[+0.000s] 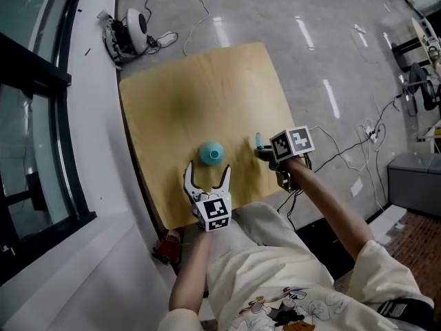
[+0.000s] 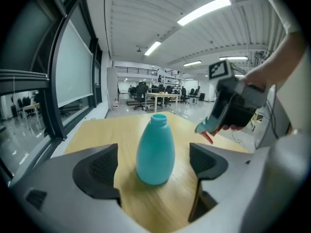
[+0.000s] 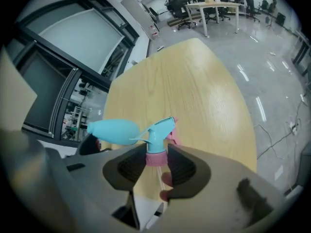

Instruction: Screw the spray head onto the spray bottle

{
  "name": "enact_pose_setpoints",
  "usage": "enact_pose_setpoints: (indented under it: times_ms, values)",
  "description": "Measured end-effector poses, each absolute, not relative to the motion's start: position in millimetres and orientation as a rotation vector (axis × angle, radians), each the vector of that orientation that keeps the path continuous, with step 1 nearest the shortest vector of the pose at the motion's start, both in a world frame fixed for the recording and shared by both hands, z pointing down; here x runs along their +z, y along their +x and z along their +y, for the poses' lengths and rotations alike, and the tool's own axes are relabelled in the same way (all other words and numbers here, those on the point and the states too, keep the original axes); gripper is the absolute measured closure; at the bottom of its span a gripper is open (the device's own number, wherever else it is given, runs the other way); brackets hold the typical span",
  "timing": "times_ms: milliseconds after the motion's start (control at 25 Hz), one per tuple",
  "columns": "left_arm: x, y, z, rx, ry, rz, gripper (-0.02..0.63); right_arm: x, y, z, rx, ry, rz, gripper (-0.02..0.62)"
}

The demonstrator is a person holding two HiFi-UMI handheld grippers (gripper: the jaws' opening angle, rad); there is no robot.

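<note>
A teal spray bottle [image 1: 212, 153] stands upright and uncapped on the wooden table [image 1: 207, 88], near its front edge. My left gripper [image 1: 208, 169] is just in front of it, open wide. In the left gripper view the bottle [image 2: 155, 149] rises between the two pads [image 2: 102, 166] and touches neither. My right gripper [image 1: 267, 152] hovers to the bottle's right, shut on the teal spray head [image 1: 259, 141]. The right gripper view shows the spray head [image 3: 159, 131] clamped at its pink collar, its dip tube hanging down between the jaws, and the bottle [image 3: 114, 130] beyond.
The table sits beside a window wall on the left. On the floor beyond its far left corner lies a white device [image 1: 131, 29] with cables. More cables [image 1: 351, 150] trail on the floor to the right. A red object [image 1: 167, 247] lies on the floor by my left arm.
</note>
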State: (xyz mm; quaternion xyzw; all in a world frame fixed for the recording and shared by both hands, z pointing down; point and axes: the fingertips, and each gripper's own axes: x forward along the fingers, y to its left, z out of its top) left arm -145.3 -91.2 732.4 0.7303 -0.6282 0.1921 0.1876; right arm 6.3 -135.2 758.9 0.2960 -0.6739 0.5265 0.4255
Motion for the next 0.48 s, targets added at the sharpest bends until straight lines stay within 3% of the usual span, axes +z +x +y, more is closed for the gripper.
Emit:
enact_pose_setpoints:
  times_ms: [480]
  values:
    - [787.3, -122.8, -162.4, 0.611, 2.166, -1.807, 0.191, 711.8, -1.1, -93.2, 1.410, 0.650, -1.887, 0.457]
